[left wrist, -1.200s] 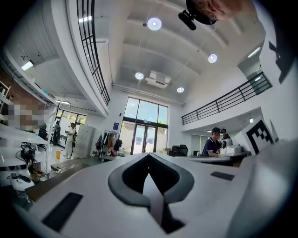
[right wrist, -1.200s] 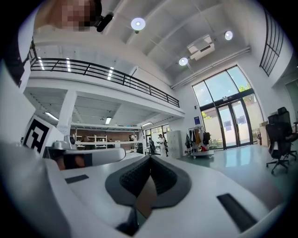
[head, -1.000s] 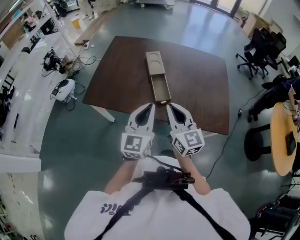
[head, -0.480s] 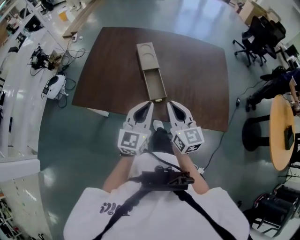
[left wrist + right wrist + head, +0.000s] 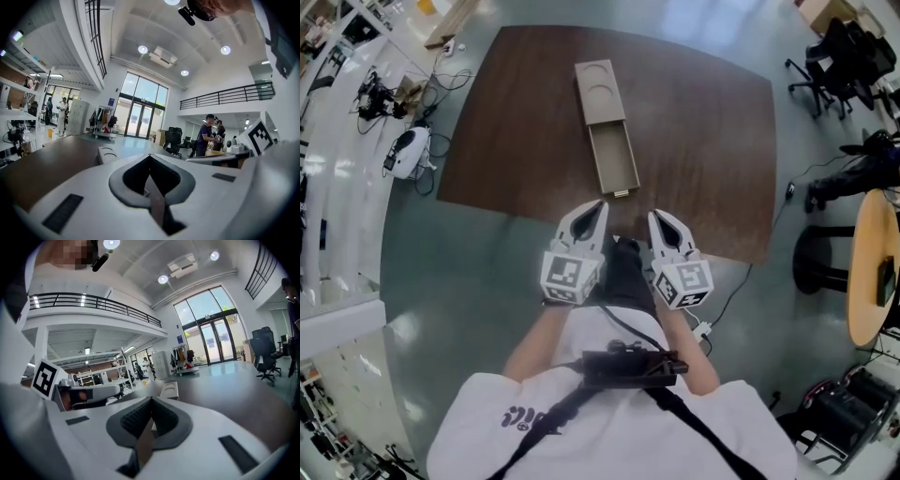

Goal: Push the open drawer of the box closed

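A long tan box (image 5: 600, 89) lies on the dark brown table (image 5: 703, 141), its open drawer (image 5: 614, 159) pulled out toward me. The drawer's front end (image 5: 622, 193) is near the table's front edge. My left gripper (image 5: 601, 203) is shut and empty, its tip just left of the drawer front. My right gripper (image 5: 654, 215) is also shut and empty, a little right of the drawer front and apart from it. The left gripper (image 5: 149, 156) looks low across the table at the box (image 5: 108, 153). The right gripper (image 5: 151, 398) sees the box (image 5: 169, 390) straight ahead.
Black office chairs (image 5: 848, 52) and a round wooden table (image 5: 874, 272) stand at the right. Cables and a white device (image 5: 408, 155) lie on the floor to the left. People (image 5: 206, 136) stand far across the room.
Both grippers have sunk toward table height and stand slightly further apart. Their tips now sit just short of the drawer front. Both stay shut.
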Demonstrator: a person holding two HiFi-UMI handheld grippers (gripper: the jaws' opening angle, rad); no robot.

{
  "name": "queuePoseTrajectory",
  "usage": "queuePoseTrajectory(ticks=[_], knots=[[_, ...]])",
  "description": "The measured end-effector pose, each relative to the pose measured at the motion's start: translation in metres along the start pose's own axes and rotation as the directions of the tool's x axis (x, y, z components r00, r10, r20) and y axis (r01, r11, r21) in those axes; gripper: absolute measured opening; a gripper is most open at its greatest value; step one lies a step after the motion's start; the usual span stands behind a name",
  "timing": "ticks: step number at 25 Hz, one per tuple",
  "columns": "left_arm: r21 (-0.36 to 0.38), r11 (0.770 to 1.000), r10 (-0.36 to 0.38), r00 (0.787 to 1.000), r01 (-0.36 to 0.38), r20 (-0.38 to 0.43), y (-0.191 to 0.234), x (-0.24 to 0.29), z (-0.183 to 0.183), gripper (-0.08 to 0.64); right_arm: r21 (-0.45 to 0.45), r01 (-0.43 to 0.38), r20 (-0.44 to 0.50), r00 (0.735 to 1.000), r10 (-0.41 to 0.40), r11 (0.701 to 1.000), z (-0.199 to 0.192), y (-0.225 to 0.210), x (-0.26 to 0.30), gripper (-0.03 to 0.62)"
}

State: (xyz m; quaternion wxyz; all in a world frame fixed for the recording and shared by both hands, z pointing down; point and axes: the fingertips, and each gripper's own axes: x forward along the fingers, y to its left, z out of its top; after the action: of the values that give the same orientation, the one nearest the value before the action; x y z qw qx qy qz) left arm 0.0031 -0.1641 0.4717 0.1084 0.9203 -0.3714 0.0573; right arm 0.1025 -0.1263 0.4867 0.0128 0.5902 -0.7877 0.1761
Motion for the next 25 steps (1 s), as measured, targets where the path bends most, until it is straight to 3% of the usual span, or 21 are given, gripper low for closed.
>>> queuePoseTrajectory(ticks=[9, 18, 23, 24, 25], knots=[[-0.015, 1.0, 0.002, 0.996, -0.003, -0.084, 0.014, 0.035, -0.039, 0.009, 0.081, 0.088, -0.183, 0.98, -0.072, 0.993, -0.087, -0.049, 0.012, 0.006], [-0.033, 0.998, 0.053, 0.989, -0.058, -0.137, 0.039, 0.049, -0.063, 0.009, 0.21, 0.111, -0.32, 0.947, -0.039, 0.971, -0.149, -0.053, 0.032, 0.006], [-0.056, 0.995, 0.072, 0.985, -0.082, -0.155, 0.053, 0.055, -0.072, 0.009, 0.406, 0.111, -0.316, 0.948, 0.026, 0.907, -0.167, -0.05, 0.057, 0.016], [-0.058, 0.995, 0.075, 0.985, -0.085, -0.157, 0.055, 0.057, -0.074, 0.009, 0.437, 0.104, -0.312, 0.949, 0.042, 0.893, -0.17, -0.05, 0.064, 0.088], [-0.061, 0.994, 0.077, 0.984, -0.087, -0.159, 0.056, 0.058, -0.075, 0.009, 0.465, 0.1, -0.306, 0.95, 0.054, 0.879, -0.172, -0.049, 0.069, 0.11]])
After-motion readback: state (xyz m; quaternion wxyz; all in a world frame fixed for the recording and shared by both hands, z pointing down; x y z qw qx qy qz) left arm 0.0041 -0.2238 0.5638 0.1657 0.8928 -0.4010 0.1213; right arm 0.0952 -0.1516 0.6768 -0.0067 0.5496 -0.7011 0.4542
